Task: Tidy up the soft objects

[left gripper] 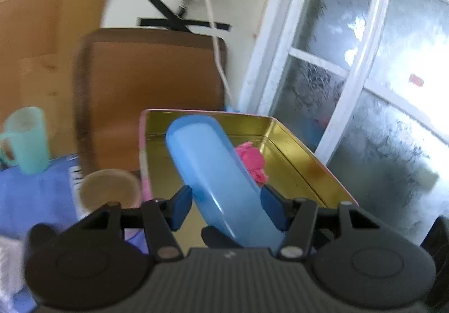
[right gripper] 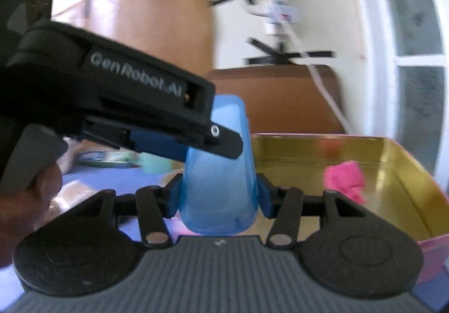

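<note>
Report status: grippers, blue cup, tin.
Both grippers, left and right, shut on blue plastic cup. Pink soft object lies in gold tin. Nothing blocking.

black grippers, blue fingers [left gripper: 179, 207]

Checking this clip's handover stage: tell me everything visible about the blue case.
The blue case is a long, smooth, translucent light-blue plastic piece with rounded ends, looking like a shell or lid of a case. Both grippers hold it: the left gripper pinches it across its width, the right gripper clamps its wider end. It is lifted clear and tilted, beside and partly over the gold-lined tin, where a pink soft item lies. Whether it holds anything cannot be told.
</note>
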